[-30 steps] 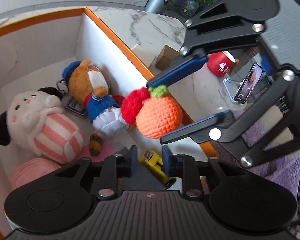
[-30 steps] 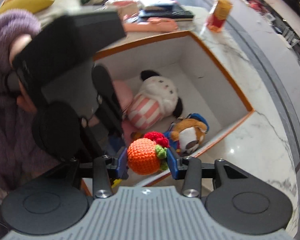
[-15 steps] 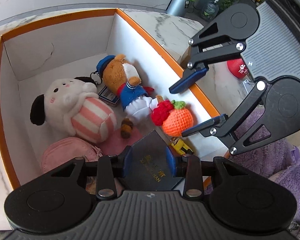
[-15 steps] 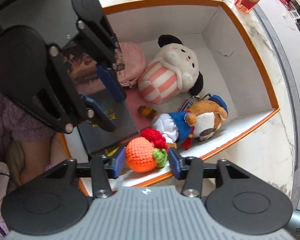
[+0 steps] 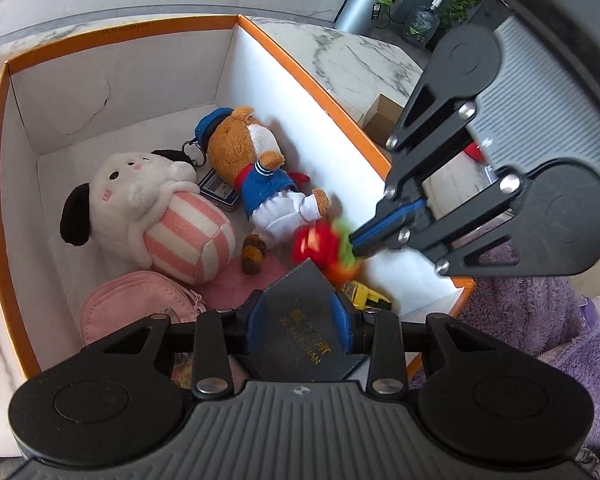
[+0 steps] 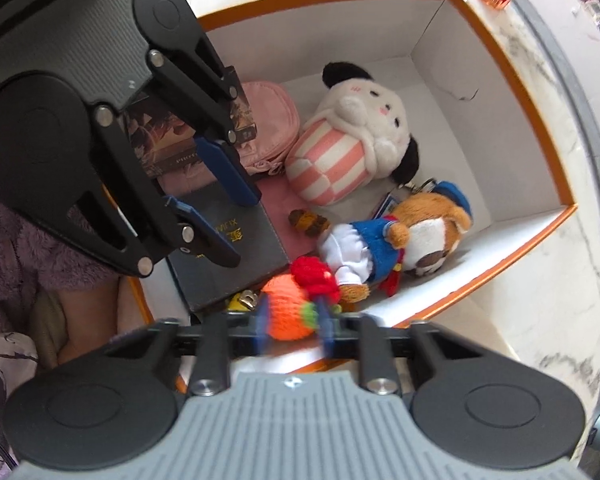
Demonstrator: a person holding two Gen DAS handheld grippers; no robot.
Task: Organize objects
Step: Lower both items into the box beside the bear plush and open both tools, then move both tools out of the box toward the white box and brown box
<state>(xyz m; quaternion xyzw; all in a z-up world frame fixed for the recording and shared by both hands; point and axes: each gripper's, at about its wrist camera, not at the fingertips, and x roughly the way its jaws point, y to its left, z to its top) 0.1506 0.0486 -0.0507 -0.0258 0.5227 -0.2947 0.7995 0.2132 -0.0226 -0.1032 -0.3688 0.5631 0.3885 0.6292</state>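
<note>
Left tool (image 5: 300, 322) clamps the dark book (image 5: 300, 344), right tool (image 5: 357, 241) is closed tight beside the crochet orange (image 5: 332, 252) in the box's (image 5: 120, 30) near right corner; lowering the book may crush that toy

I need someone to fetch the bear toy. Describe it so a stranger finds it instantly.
Look inside the orange-rimmed white box. Along its wall lies a brown plush bear, beside the pink-striped white plush. It alone wears a blue sailor cap and jacket.

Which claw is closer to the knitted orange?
Right. The right claw has its tips right at the knitted orange. The left claw is farther back, gripping the black book.
</note>
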